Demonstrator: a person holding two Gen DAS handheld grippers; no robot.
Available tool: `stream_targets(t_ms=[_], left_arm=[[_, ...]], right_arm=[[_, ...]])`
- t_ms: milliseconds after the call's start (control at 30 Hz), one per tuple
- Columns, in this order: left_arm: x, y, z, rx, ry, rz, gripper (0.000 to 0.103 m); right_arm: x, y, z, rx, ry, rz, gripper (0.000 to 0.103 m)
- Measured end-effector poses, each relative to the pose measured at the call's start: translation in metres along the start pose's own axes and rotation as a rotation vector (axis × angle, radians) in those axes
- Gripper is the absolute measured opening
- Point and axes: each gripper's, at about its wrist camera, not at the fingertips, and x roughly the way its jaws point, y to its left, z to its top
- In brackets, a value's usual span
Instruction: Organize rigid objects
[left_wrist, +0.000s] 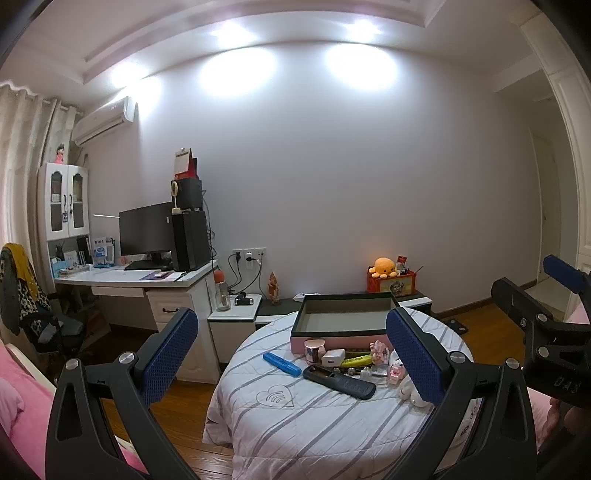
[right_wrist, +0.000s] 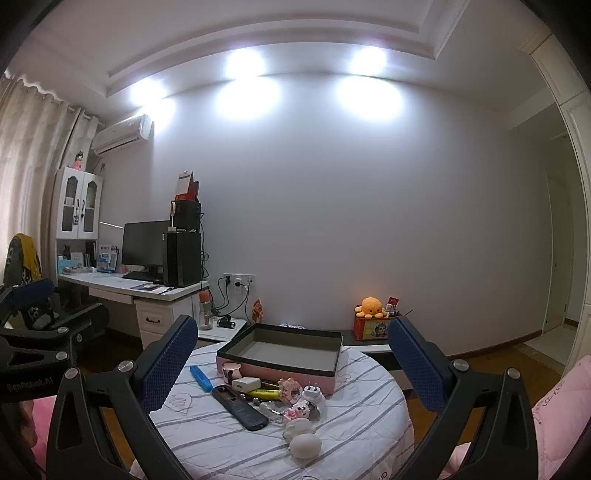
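We see a dim room; ceiling spotlights (right_wrist: 245, 62) make strong glare on the wall (left_wrist: 351, 184). Both fisheye pictures bend and darken at the edges.

Empty pink box (right_wrist: 280, 363), dark-rimmed, on striped cloth, small objects (right_wrist: 273, 397) clustered just before it

Both wrist views look roughly level across the round surface (left_wrist: 295, 424) toward the pink box (right_wrist: 280, 373) and far wall, standing back from it; the left view sits left of the box, the right view right, each catching the other's gripper at its edge
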Motion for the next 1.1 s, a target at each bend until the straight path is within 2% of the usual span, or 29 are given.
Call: stream_targets(t_ms=[1100], left_arm=[[0.012, -0.01, -0.01, 0.025, 0.036, -0.003, 0.103]], right_arm=[[0.002, -0.003, -0.006, -0.003, 0.03, -0.006, 0.103]])
